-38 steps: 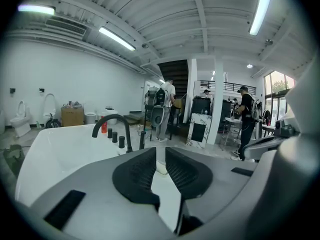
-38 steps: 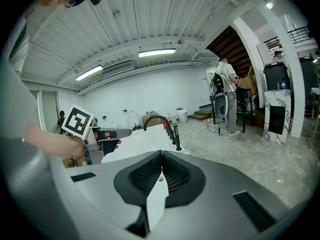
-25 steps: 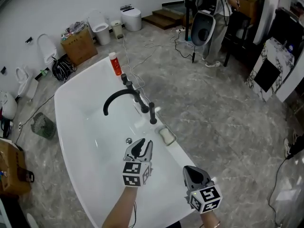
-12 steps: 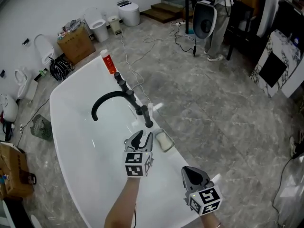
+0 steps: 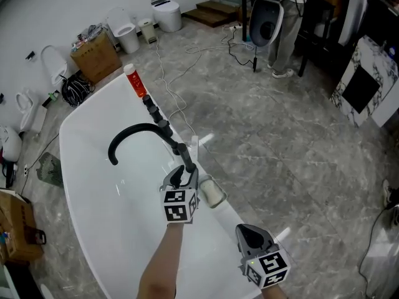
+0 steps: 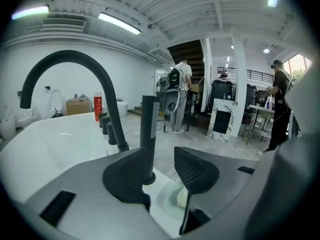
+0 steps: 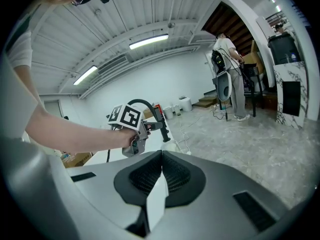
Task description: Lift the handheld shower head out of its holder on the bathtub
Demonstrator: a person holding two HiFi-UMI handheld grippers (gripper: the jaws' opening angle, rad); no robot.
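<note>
shower head (image 6: 149, 129) isn't out of its holder (image 6: 149, 179) yet, my left gripper (image 6: 161, 154) just opened wide right at it, nothing between the jaws, grab and lift to go

In the head view, the lower part of the shower head (image 5: 189, 162) is covered at mid-frame by the left gripper (image 5: 184, 175), whose jaws have just been opening with the shower head between them. The tub (image 5: 87, 185) and the left forearm (image 5: 159, 273) are cut off by the lower edge, the person (image 5: 288, 23) at upper right by the top edge. Print on the bottle (image 5: 134, 82) is too small to be read. In the left gripper view, the shower head's foot is half hidden behind the left jaw, the dish (image 6: 172, 196) behind the right; contact cannot be told.
</note>
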